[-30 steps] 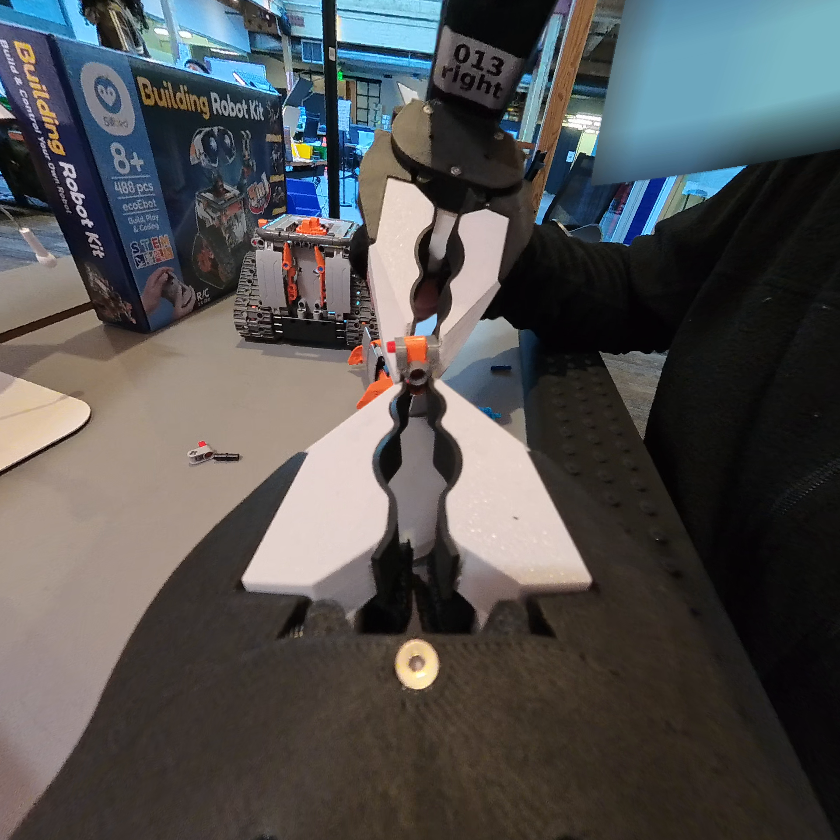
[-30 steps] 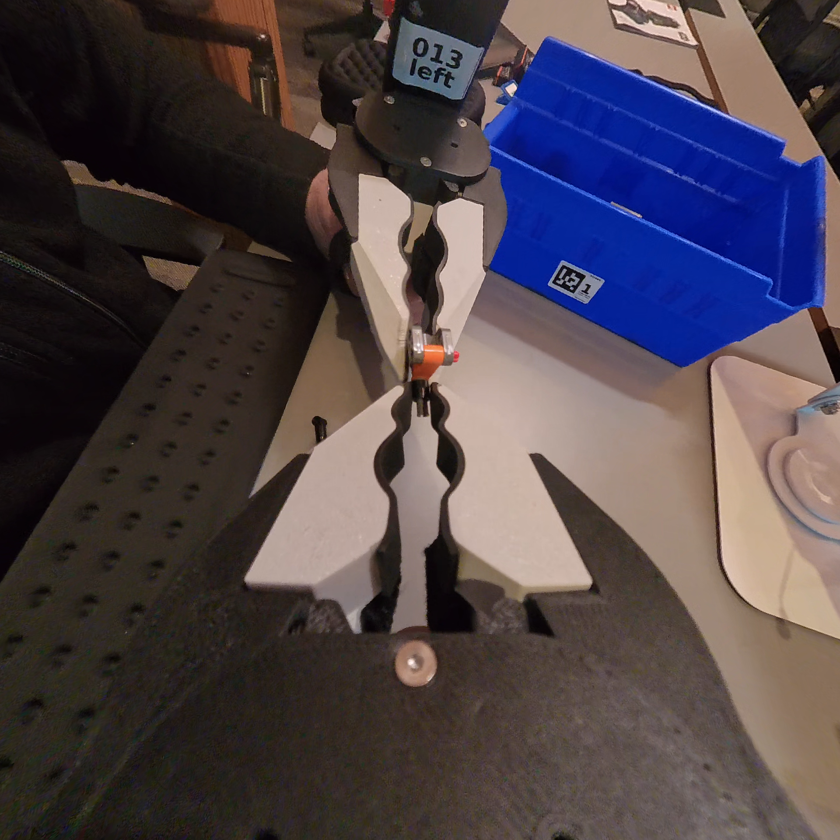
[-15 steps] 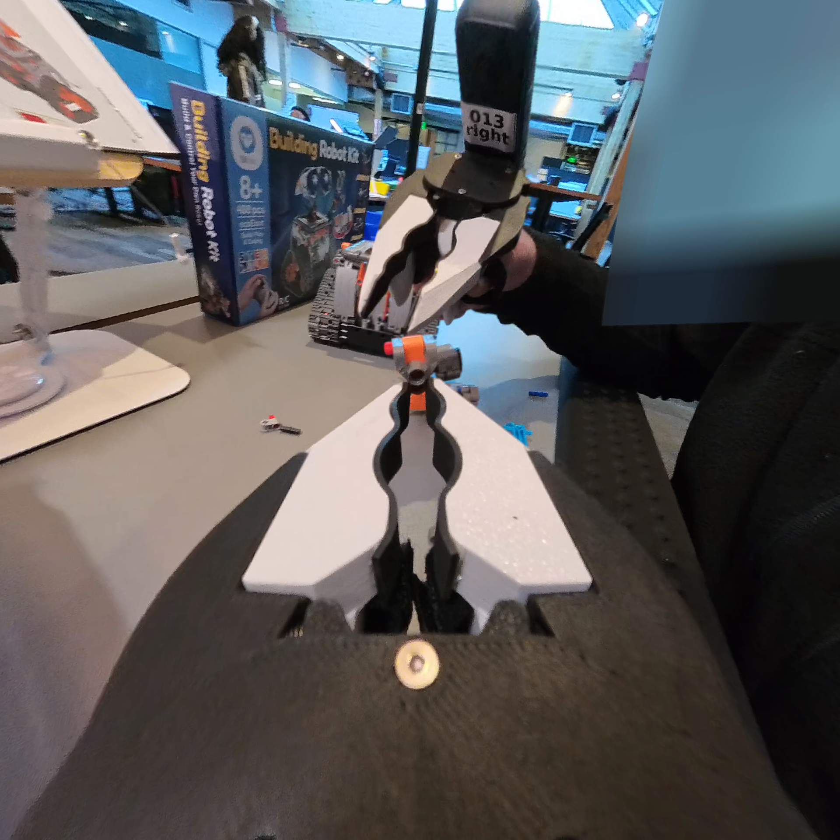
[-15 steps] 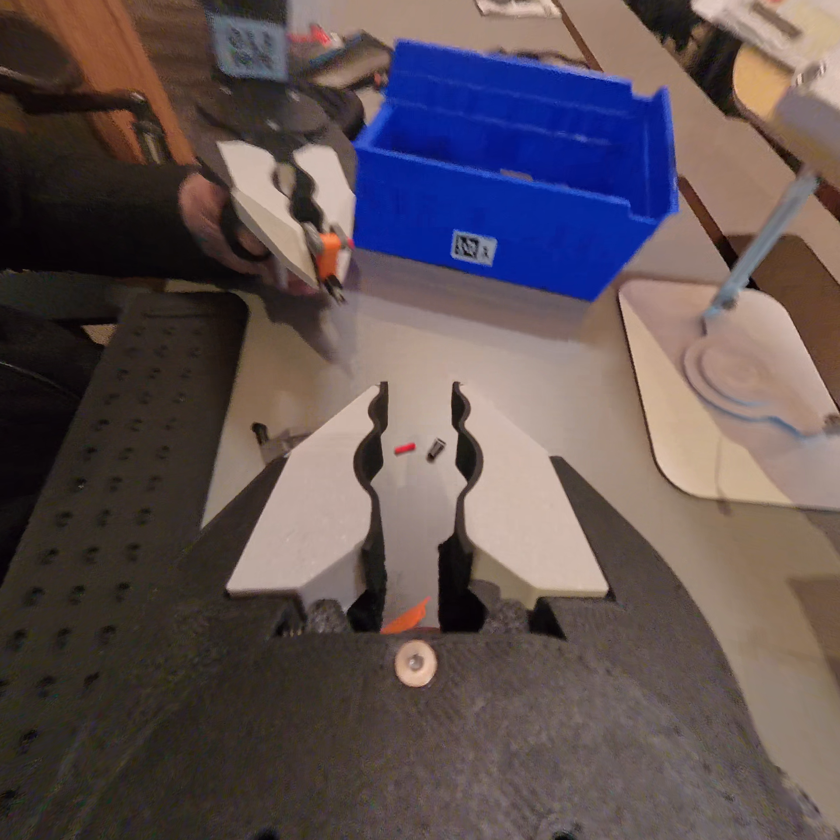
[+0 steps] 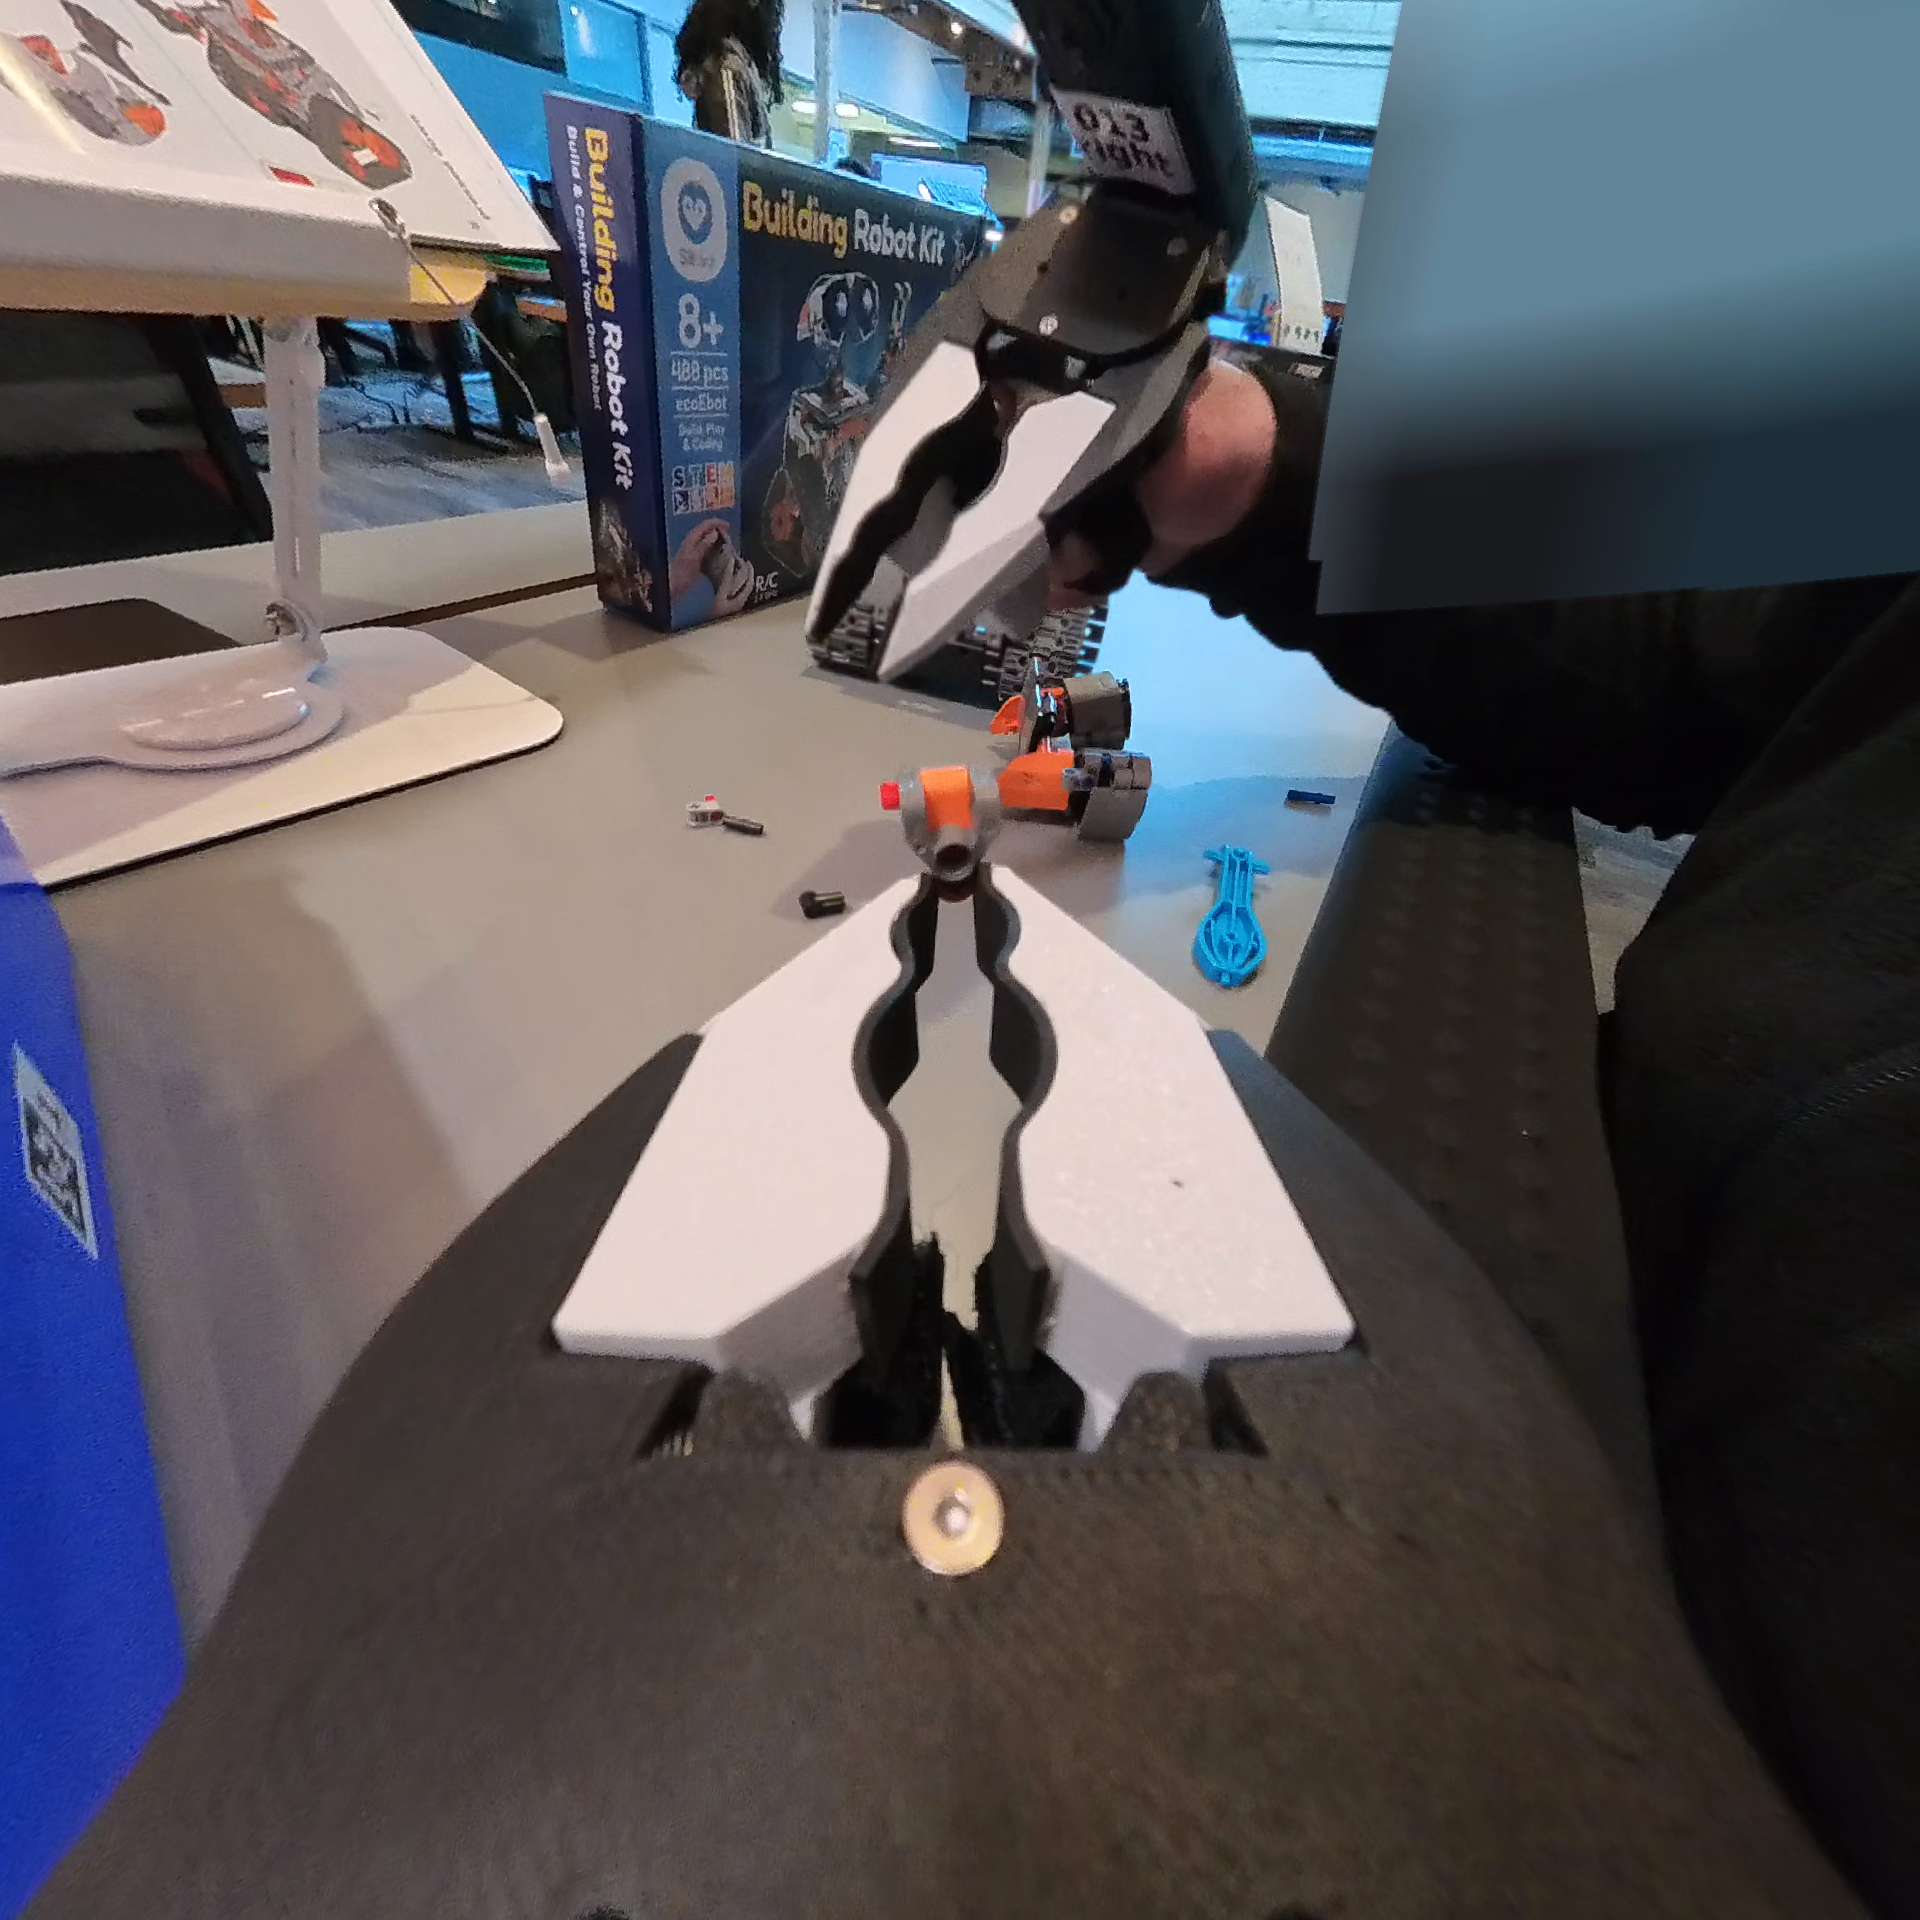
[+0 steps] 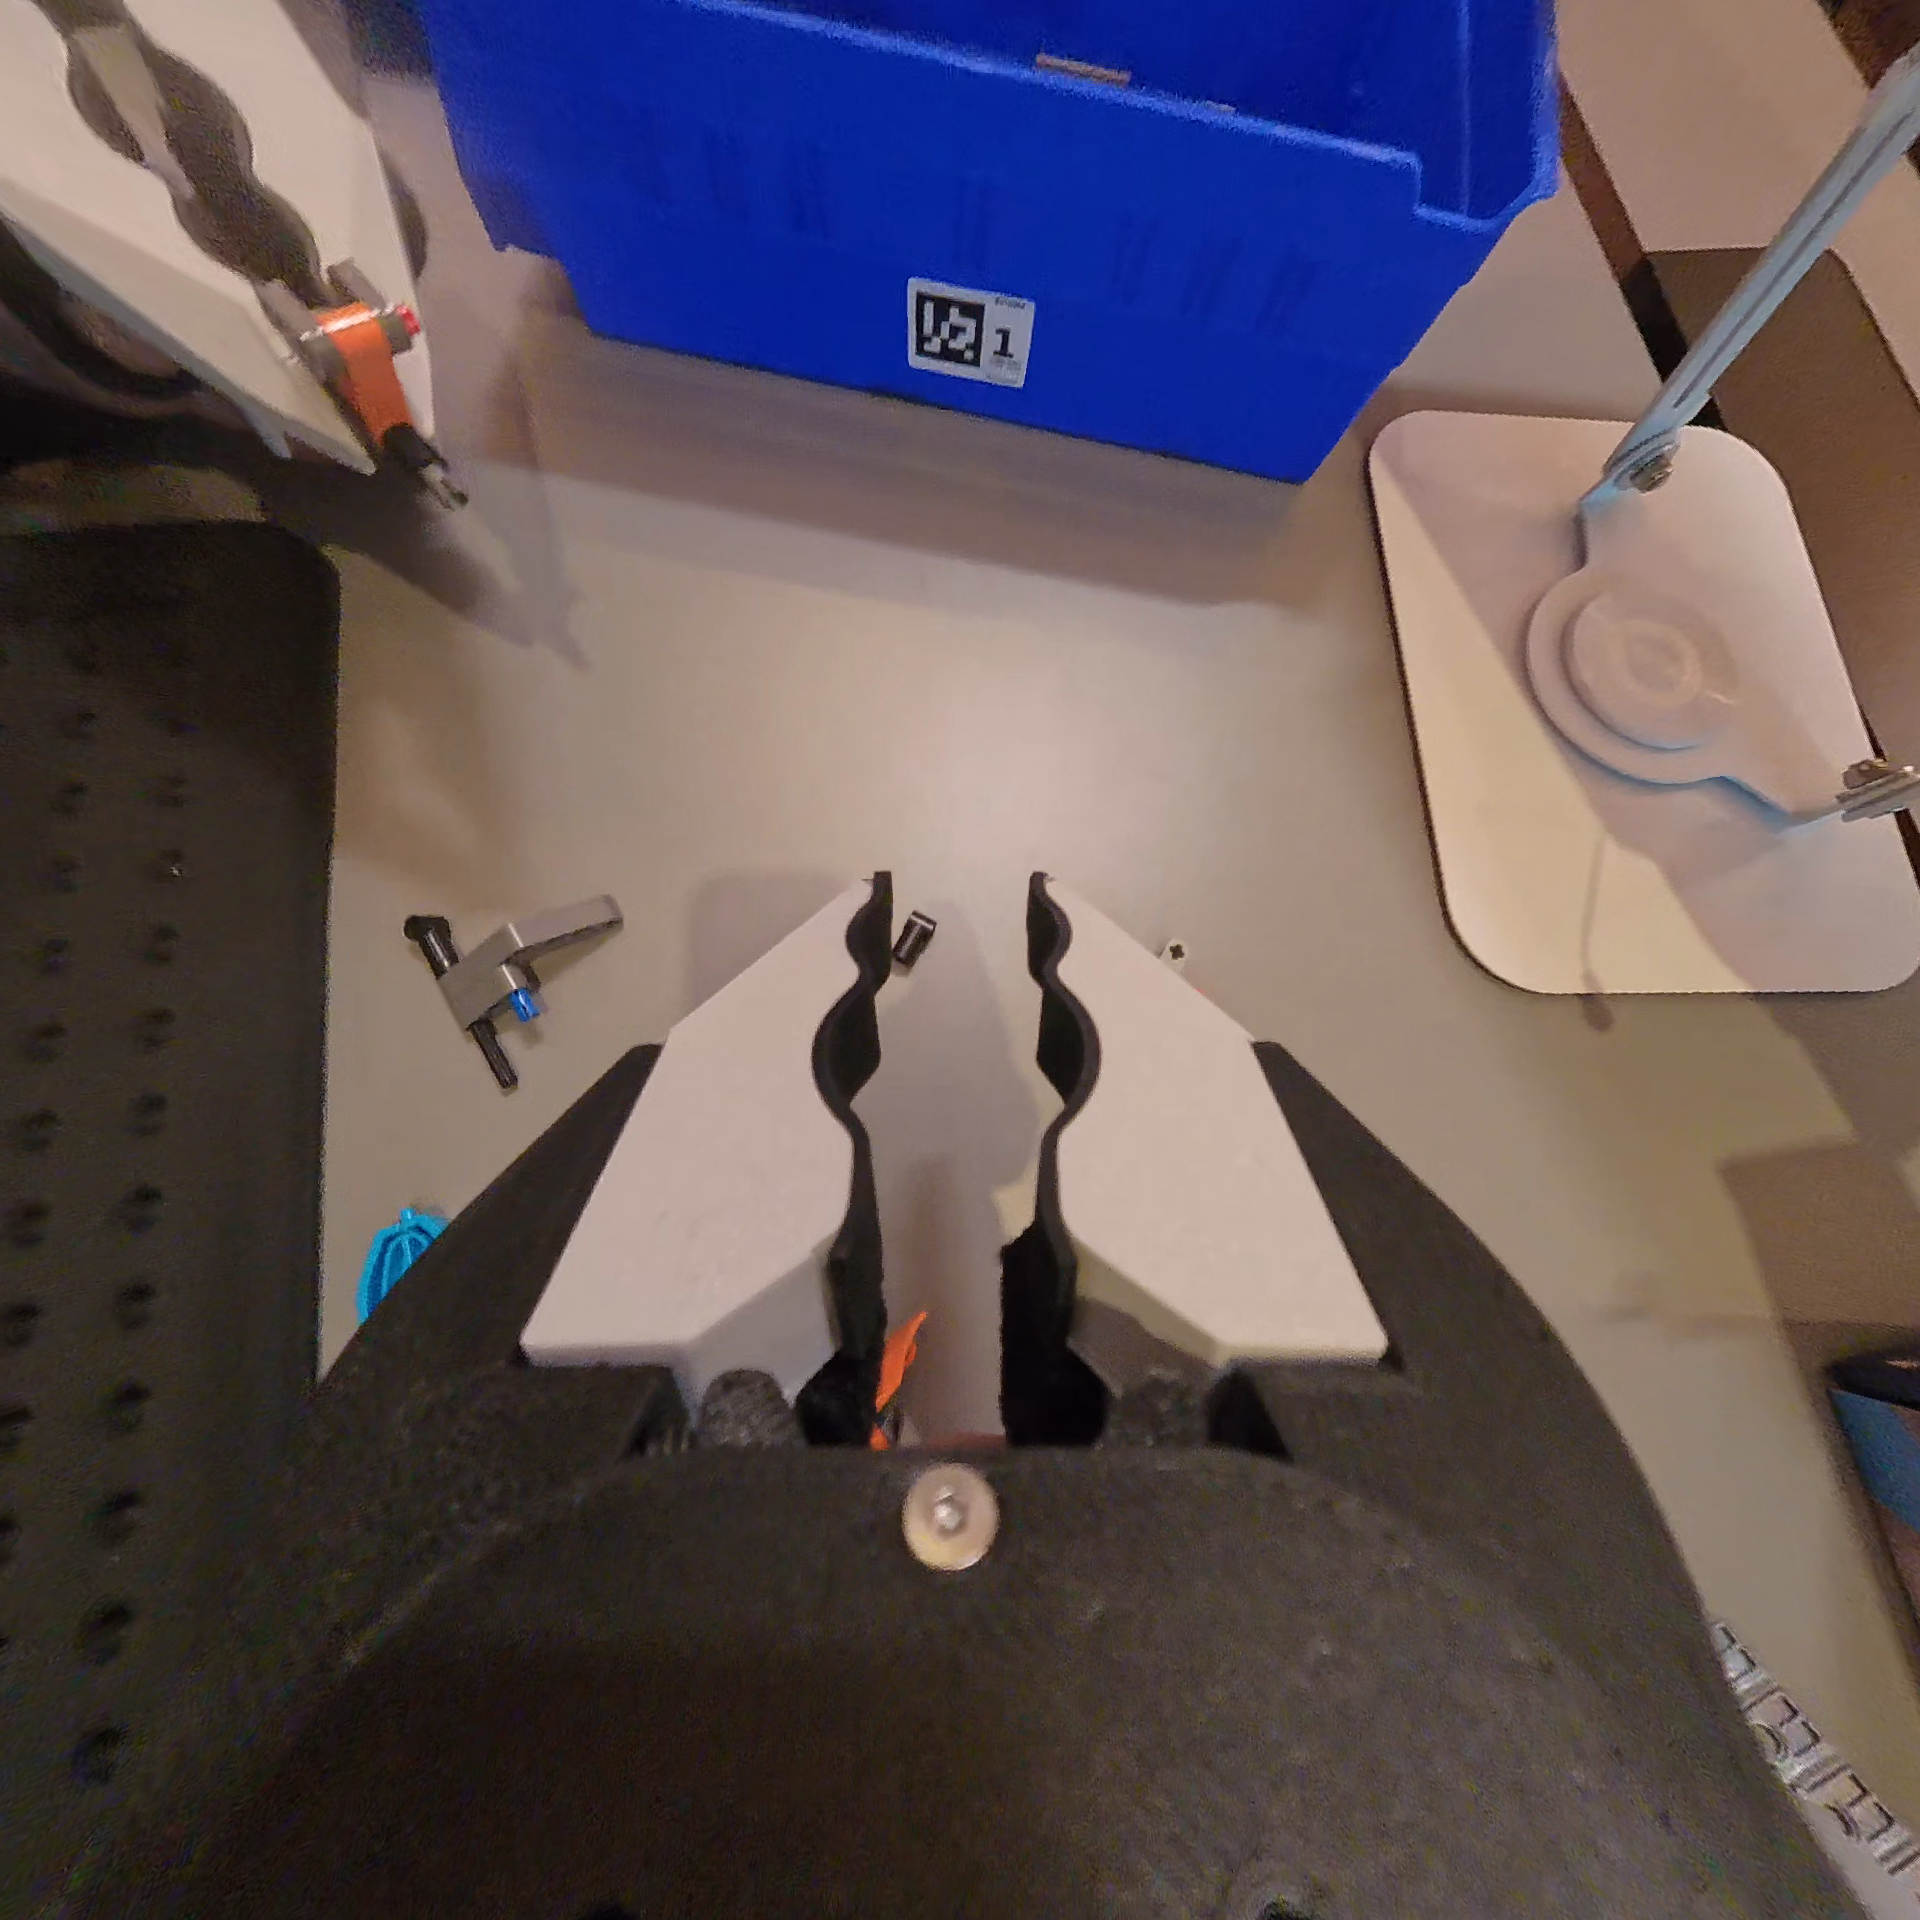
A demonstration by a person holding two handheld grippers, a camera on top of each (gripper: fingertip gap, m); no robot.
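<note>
Held piece: a small orange and grey toy part (image 5: 940, 805) with a red tip sat pinched at the tips of the left gripper (image 5: 951, 883), above the grey table (image 5: 468, 935).
Left gripper: closed on that part.
Right gripper (image 6: 956, 894): spread wide and holding nothing, over the table, with a small black pin (image 6: 912, 940) between its tips.
At 12 o'clock of the right gripper: a blue bin (image 6: 987, 187).
At 9 o'clock: a grey bracket piece (image 6: 514, 966).
At 2 o'clock: a white stand base (image 6: 1642, 717).

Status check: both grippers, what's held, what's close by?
Left gripper shut on small orange-and-grey brick assembly, held off grey table. Right gripper open, empty, above small black pin. Blue plastic bin beyond.
</note>
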